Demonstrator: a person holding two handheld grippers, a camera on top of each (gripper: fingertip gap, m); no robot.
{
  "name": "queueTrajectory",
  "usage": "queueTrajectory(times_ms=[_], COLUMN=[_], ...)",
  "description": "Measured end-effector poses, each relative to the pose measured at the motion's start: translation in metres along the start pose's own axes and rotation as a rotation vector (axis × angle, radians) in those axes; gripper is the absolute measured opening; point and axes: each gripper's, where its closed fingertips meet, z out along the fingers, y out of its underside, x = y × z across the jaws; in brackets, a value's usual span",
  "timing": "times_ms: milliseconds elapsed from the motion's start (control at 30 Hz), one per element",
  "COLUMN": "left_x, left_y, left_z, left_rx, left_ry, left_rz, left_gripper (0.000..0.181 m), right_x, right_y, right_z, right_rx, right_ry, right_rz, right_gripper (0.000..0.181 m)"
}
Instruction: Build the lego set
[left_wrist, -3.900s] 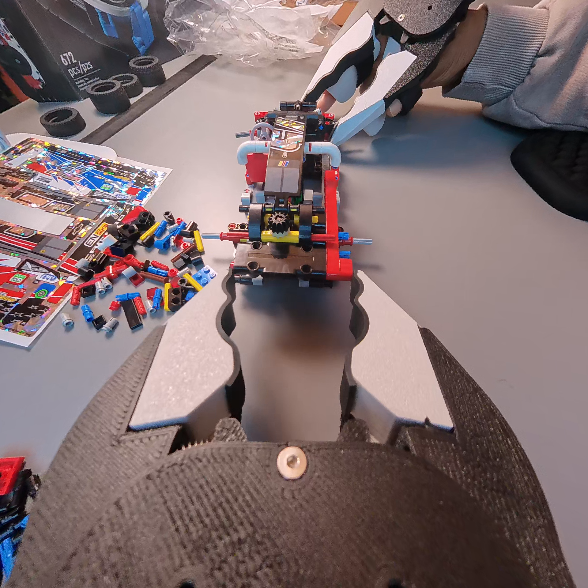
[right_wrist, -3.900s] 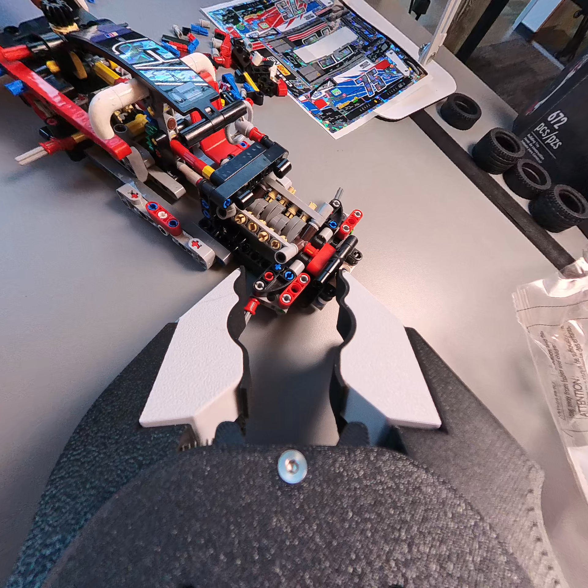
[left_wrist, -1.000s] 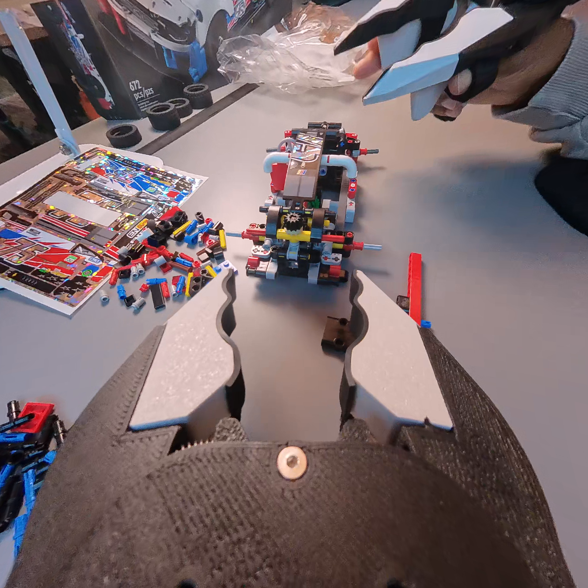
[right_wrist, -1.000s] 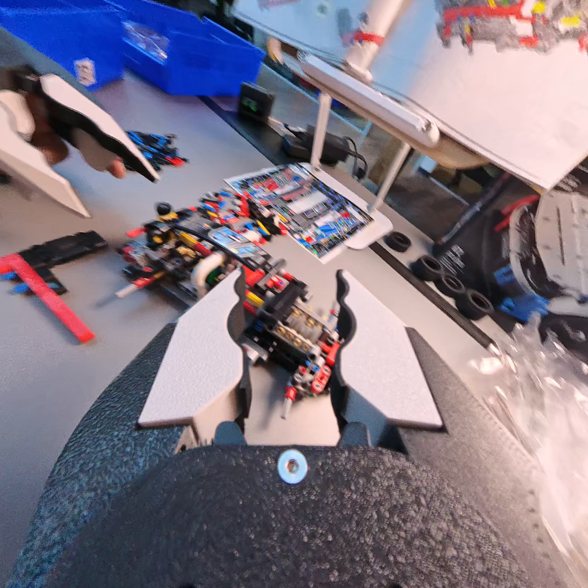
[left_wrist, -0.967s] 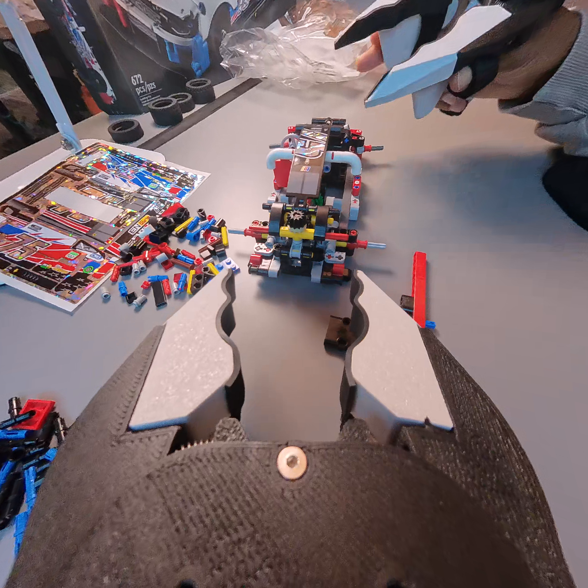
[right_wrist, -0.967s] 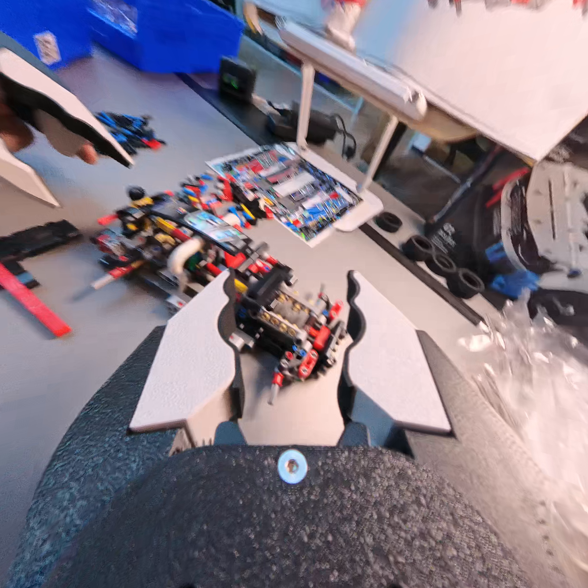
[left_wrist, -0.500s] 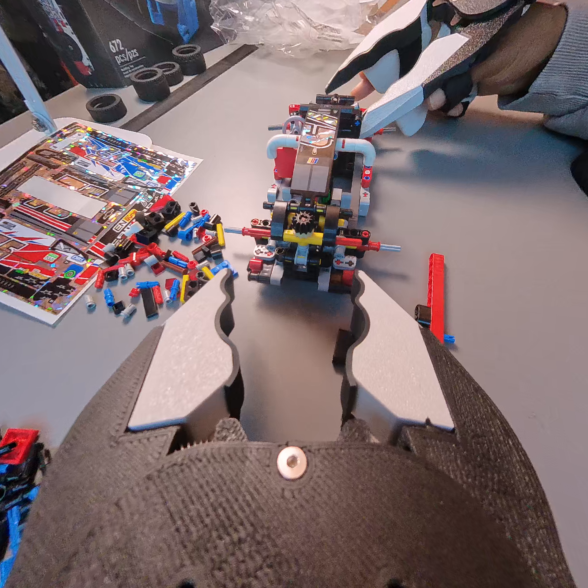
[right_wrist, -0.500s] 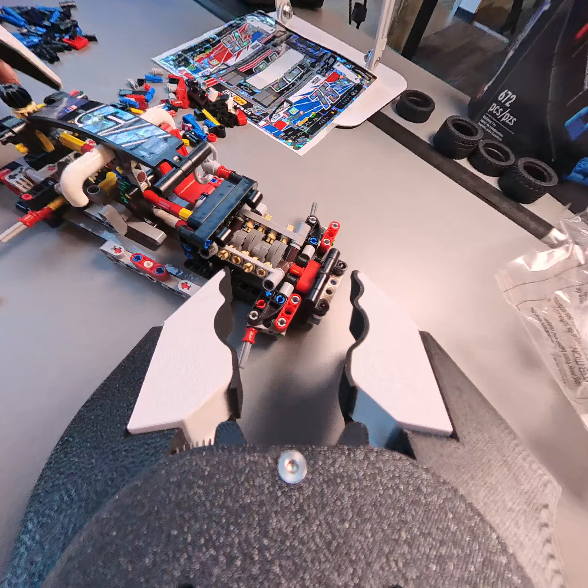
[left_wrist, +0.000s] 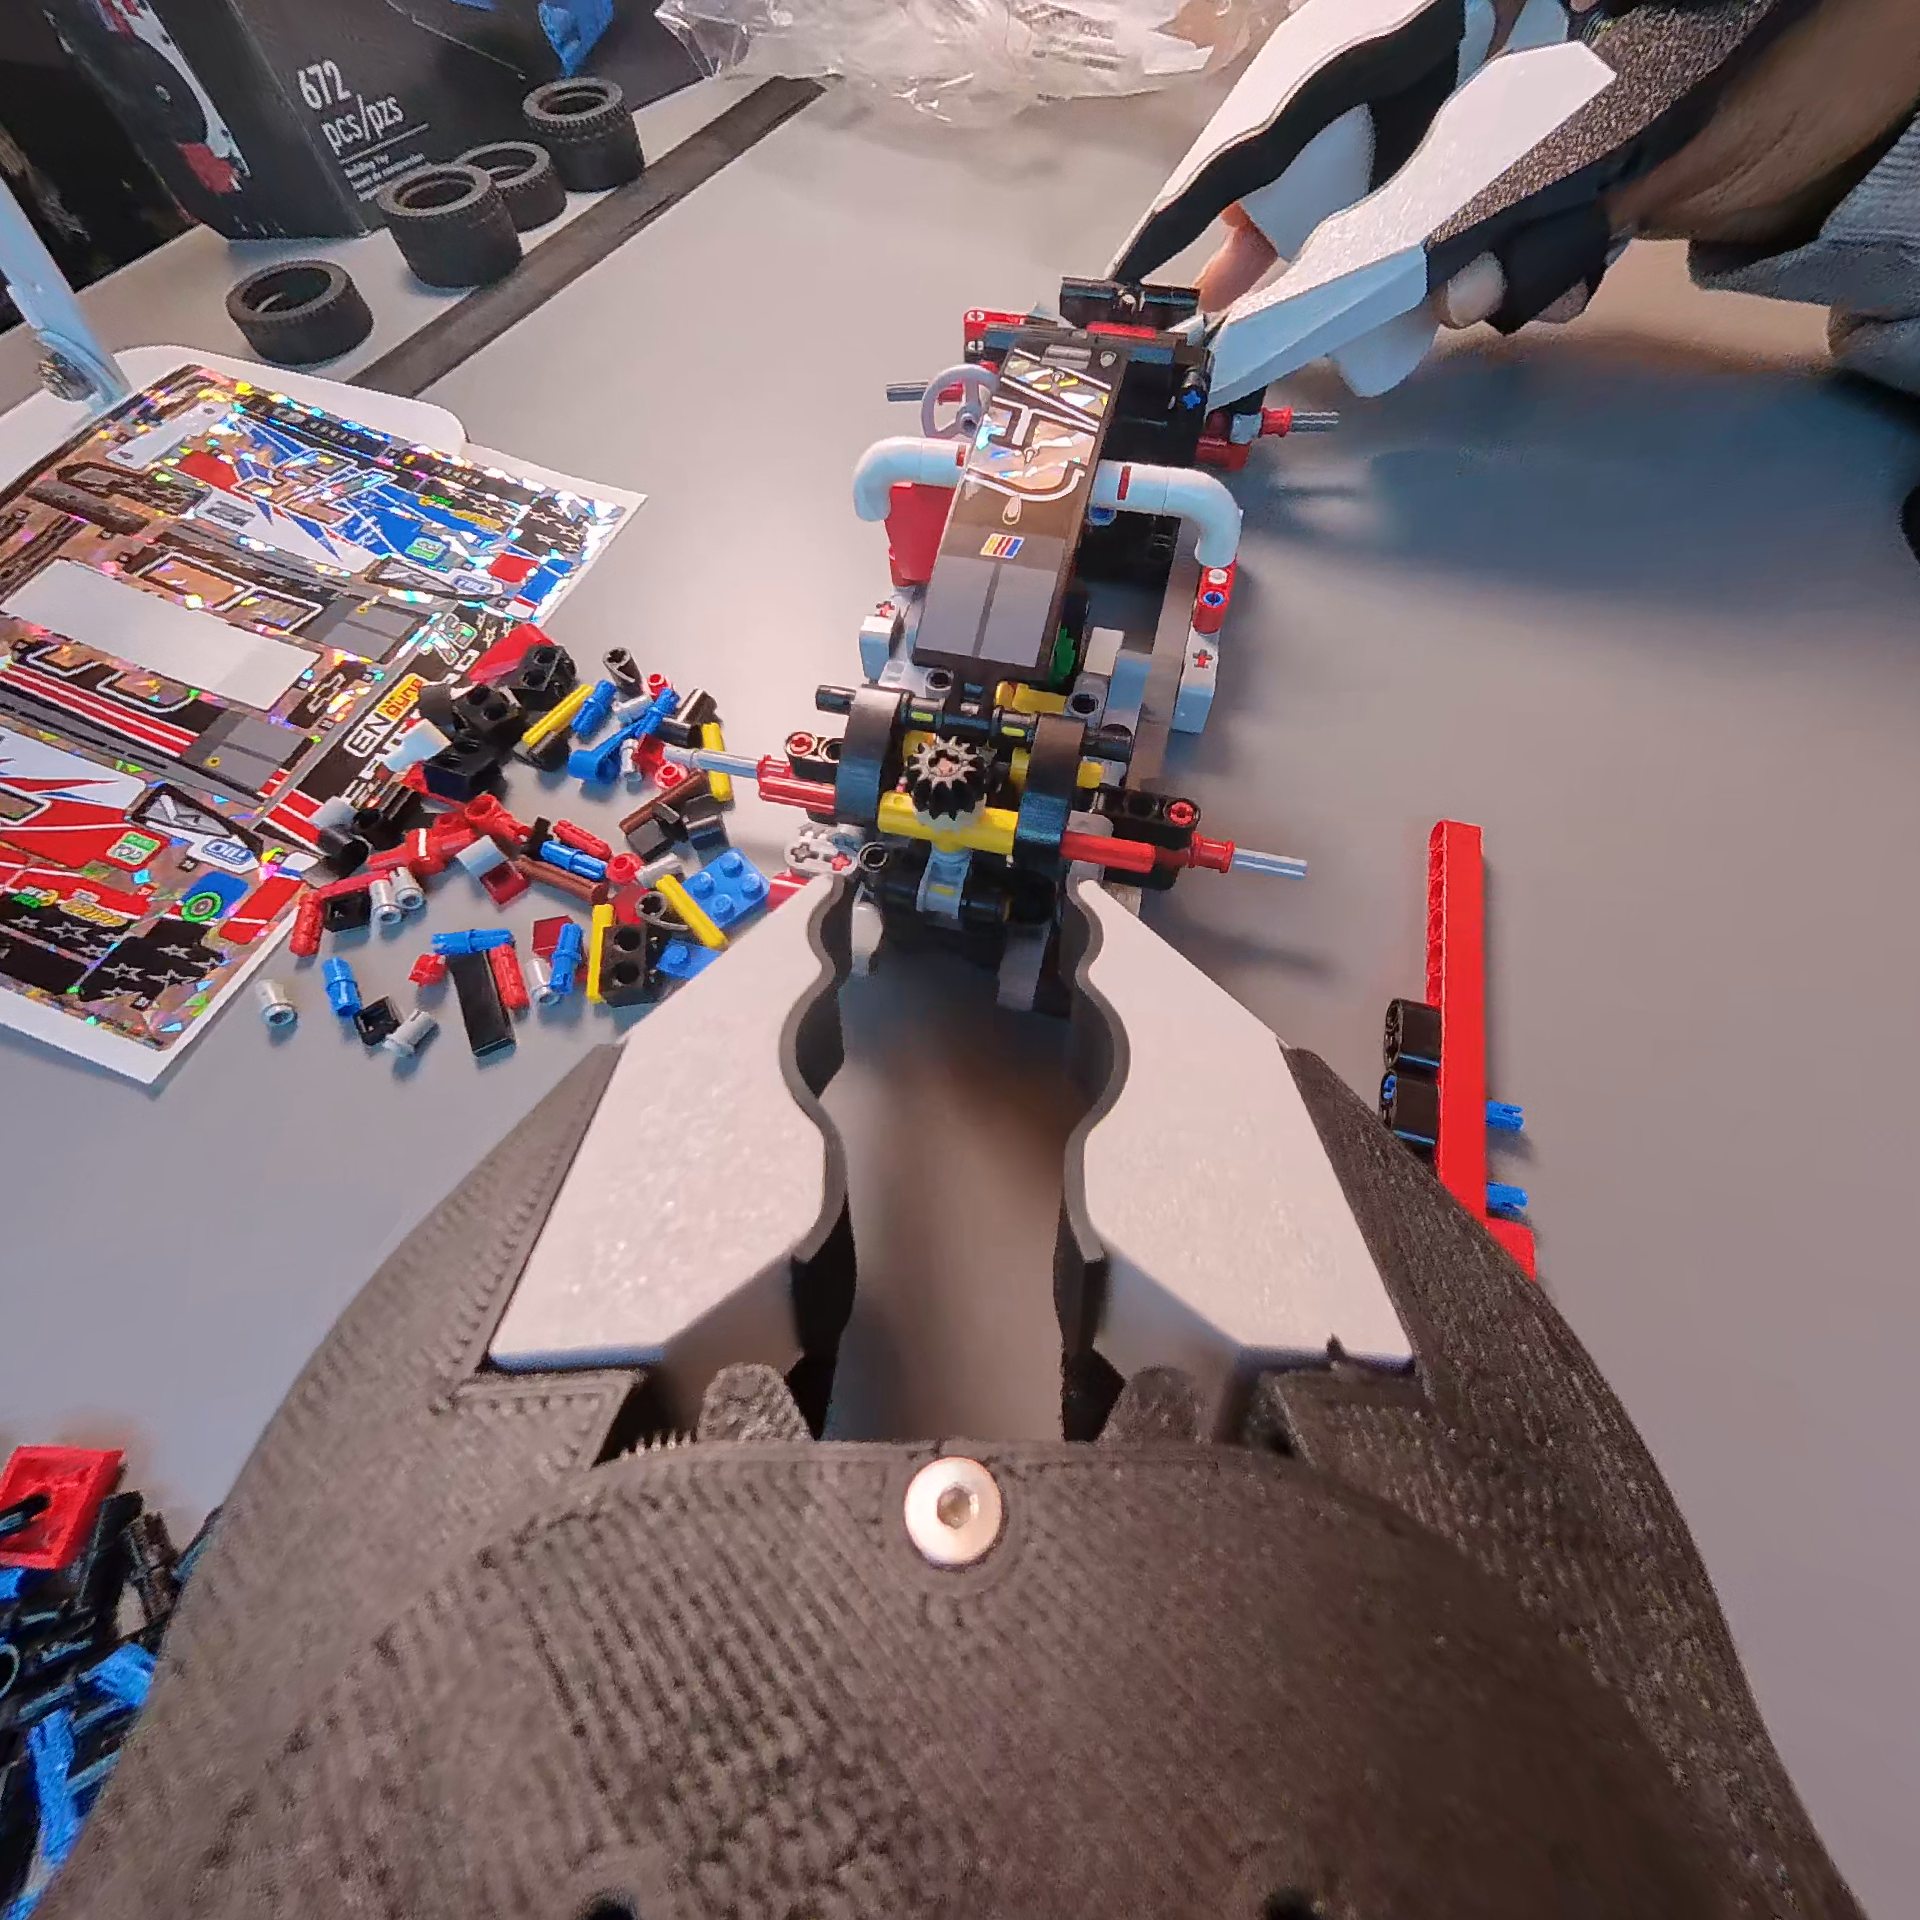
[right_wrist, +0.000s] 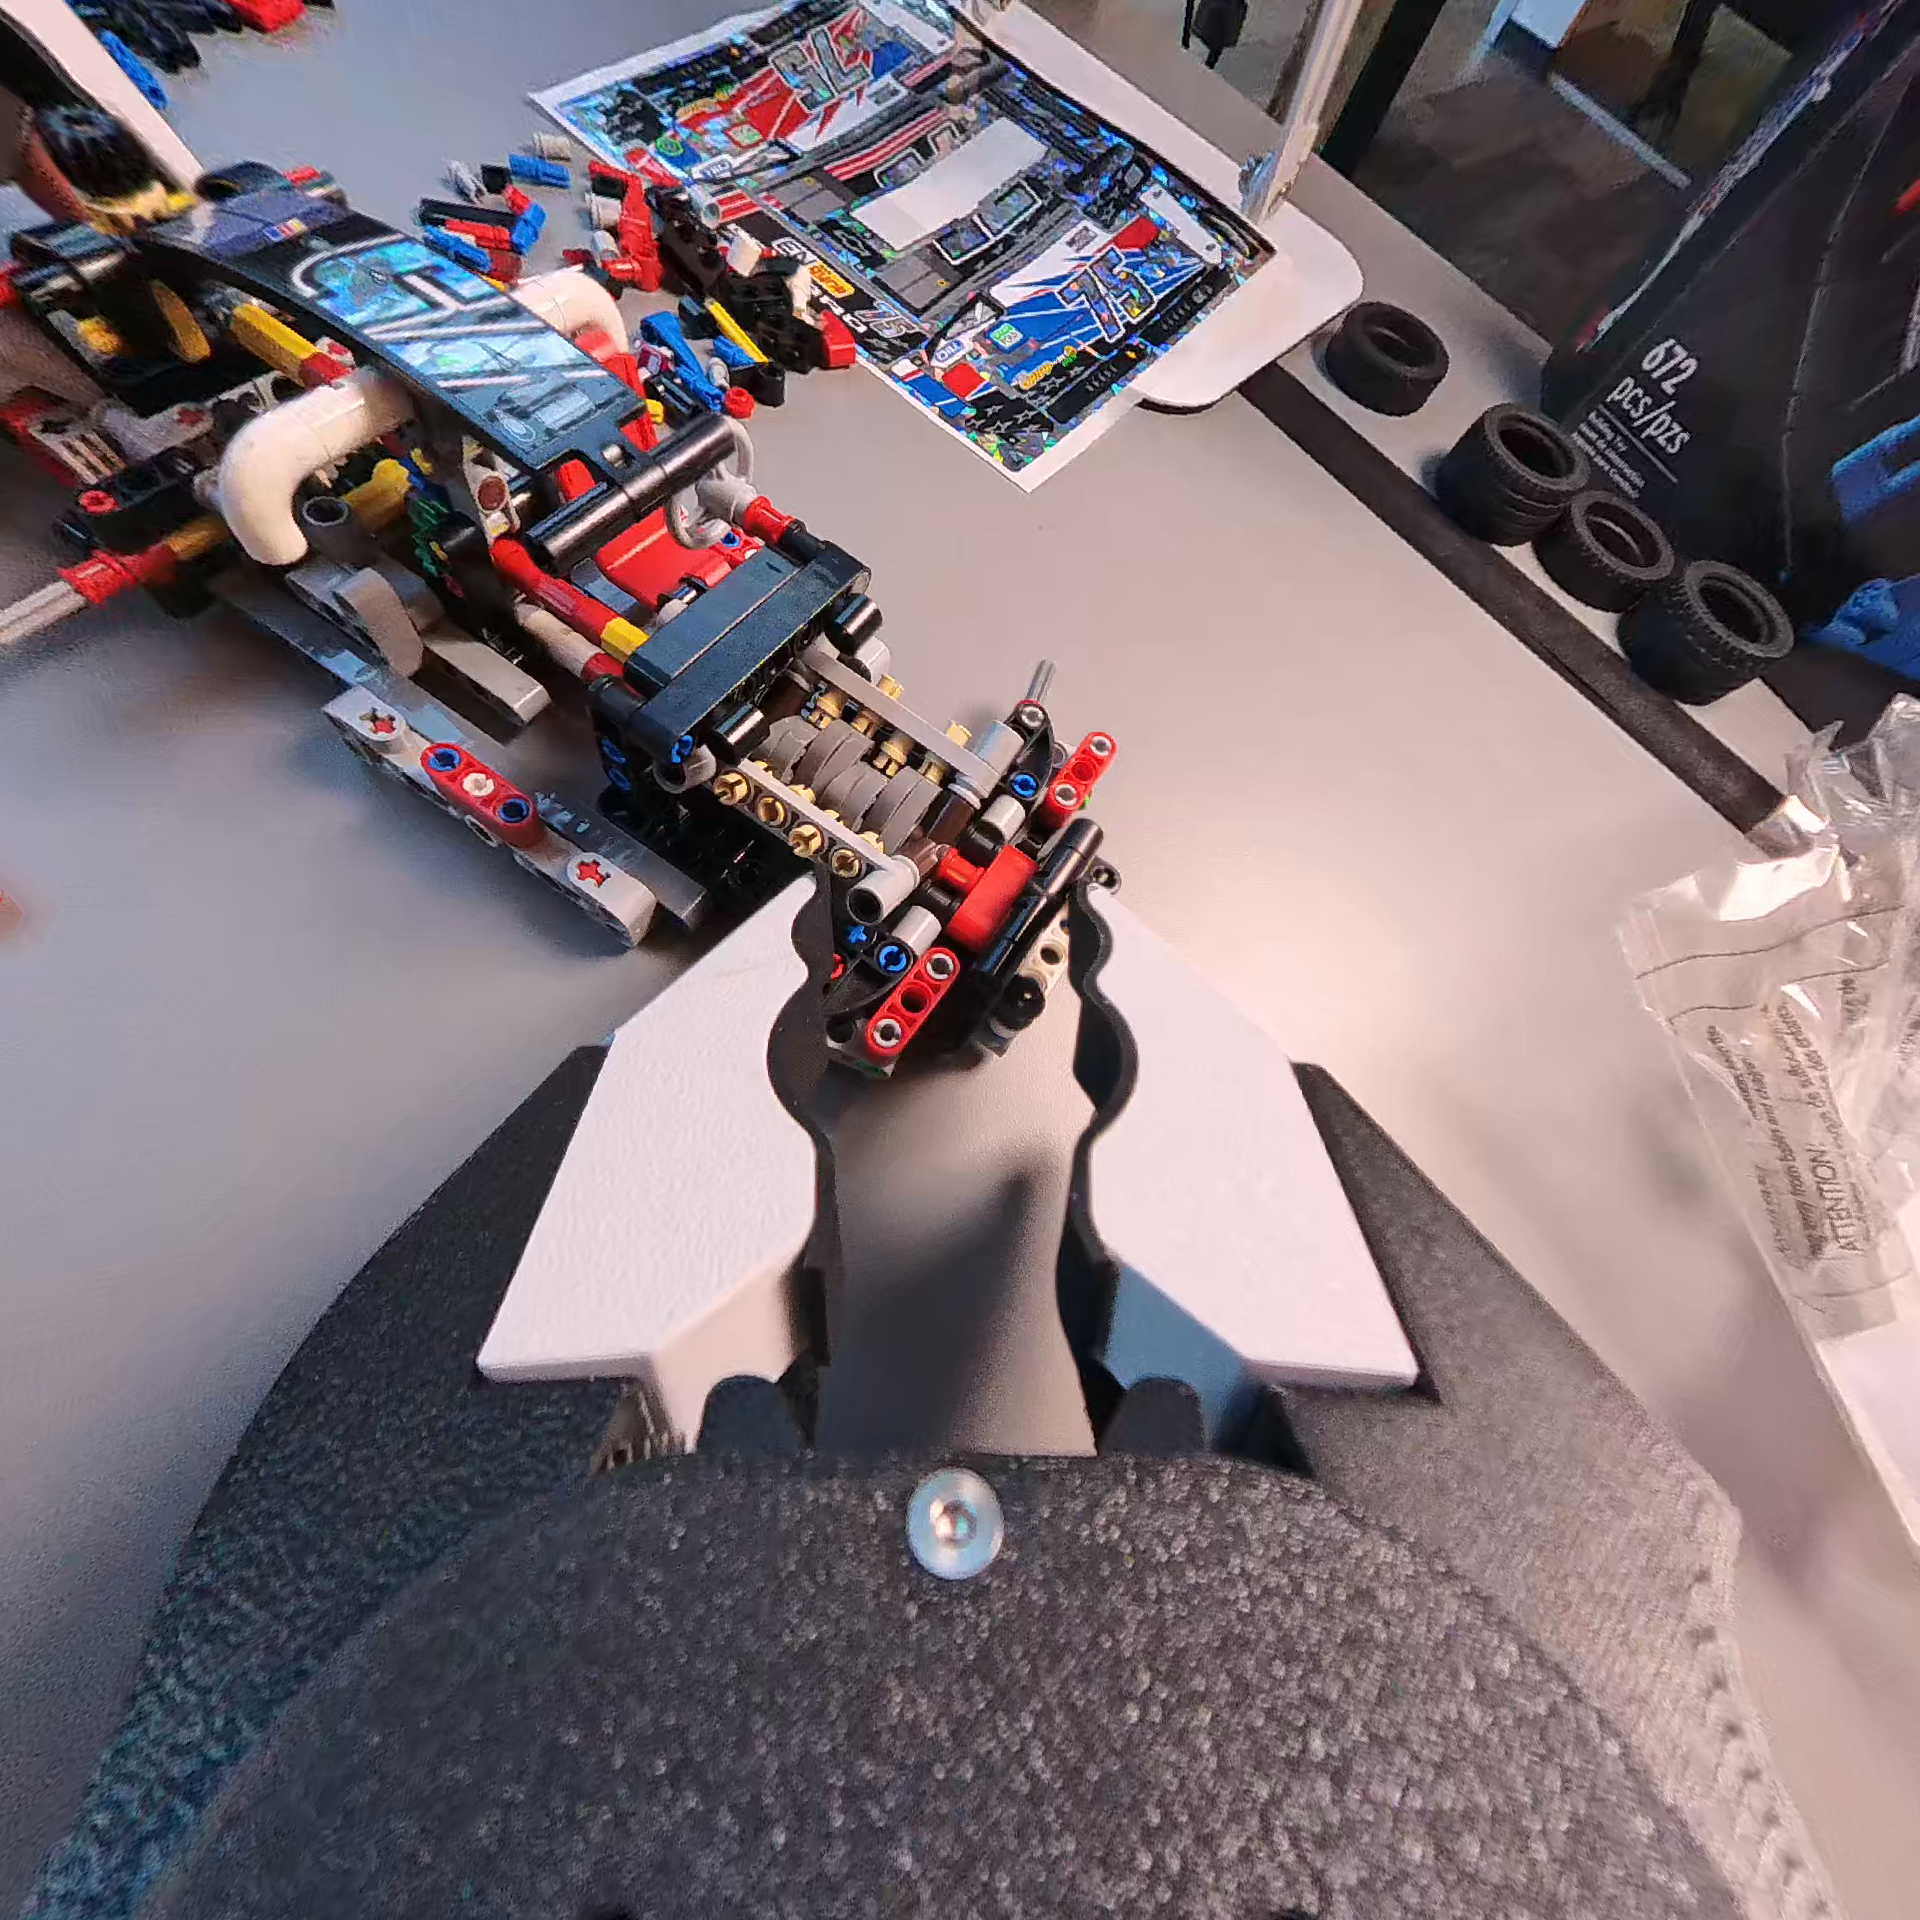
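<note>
The car chassis (left_wrist: 1023, 665) lies at the centre of the left wrist view on the grey table (left_wrist: 1558, 675), with its gear axle, white roll tubes and a stickered dark panel already in place; the engine block end sits low in the centre of the right wrist view. The left gripper (left_wrist: 951, 935) closes its jaws around the near end of the chassis, while the right gripper (right_wrist: 951, 956) pinches the far end (both look like a bracing hold). Much seems left: four black tyres (right_wrist: 1605, 545) wait at the right edge, loose small parts (left_wrist: 520, 862) lie left of centre beside the sticker sheet (left_wrist: 208, 644), and a long red beam (left_wrist: 1460, 1029) rests unattached at the right.
</note>
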Motion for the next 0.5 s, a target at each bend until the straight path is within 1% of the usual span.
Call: queueTrajectory(times_ms=[133, 367, 500], left_x=[0.000, -0.003, -0.006], left_y=[0.000, -0.002, -0.009], left_z=[-0.001, -0.009, -0.021], left_rx=[0.003, 0.038, 0.099], left_ry=[-0.008, -0.015, -0.027], left_rz=[0.009, -0.007, -0.026], left_gripper=[0.038, 0.046, 0.056], right_x=[-0.001, -0.001, -0.001], right_y=[0.000, 0.000, 0.001], right_z=[0.000, -0.001, -0.001], right_rx=[-0.007, -0.011, -0.018], right_ry=[0.007, 0.006, 0.008], right_rz=[-0.007, -0.004, 0.006], right_gripper=[0.042, 0.042, 0.042])
